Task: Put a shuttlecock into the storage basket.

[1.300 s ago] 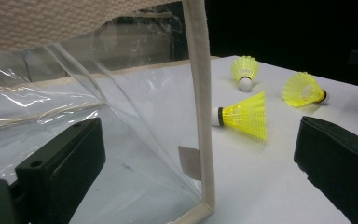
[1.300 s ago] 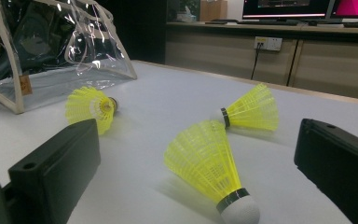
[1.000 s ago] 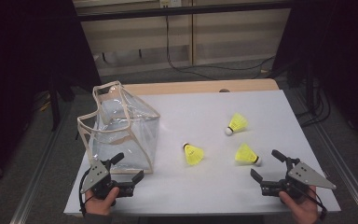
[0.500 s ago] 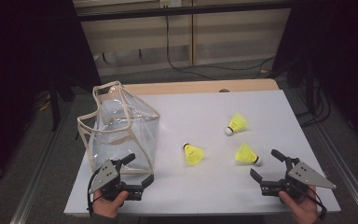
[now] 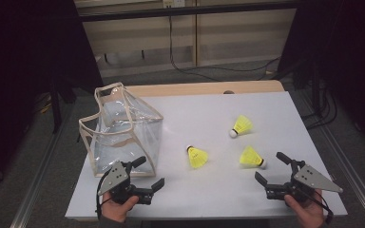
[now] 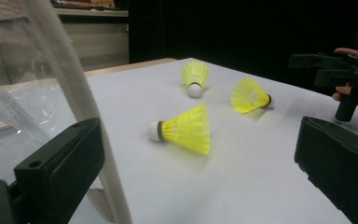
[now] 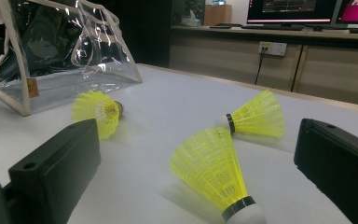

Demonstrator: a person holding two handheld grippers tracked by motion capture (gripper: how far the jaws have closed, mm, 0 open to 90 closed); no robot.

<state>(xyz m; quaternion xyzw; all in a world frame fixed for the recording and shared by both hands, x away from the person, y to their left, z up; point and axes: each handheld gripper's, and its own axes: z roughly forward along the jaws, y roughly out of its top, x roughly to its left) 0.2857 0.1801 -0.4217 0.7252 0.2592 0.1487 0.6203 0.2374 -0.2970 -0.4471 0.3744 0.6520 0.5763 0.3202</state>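
High view: the left gripper [image 5: 146,174] rests at the near edge of the table [image 5: 275,109], jaws spread and empty, just in front of the clear bag [image 5: 123,130]; the right gripper [image 5: 272,168] is likewise spread and empty, with one shuttlecock [image 5: 251,158] just ahead of it, another [image 5: 197,156] ahead and to its left, and a third [image 5: 241,126] farther ahead.

Left gripper view: the bag's trimmed edge [image 6: 81,107] stands against the left jaw; the middle shuttlecock [image 6: 186,129] lies ahead between the jaws, apart from them.

Right gripper view: the nearest shuttlecock [image 7: 216,172] lies between the jaws, cork end toward the camera, untouched.

Judged step: approach before a first pick; next, the right gripper should advance, close gently on the skirt or cork, then carry it to the bag's open top.
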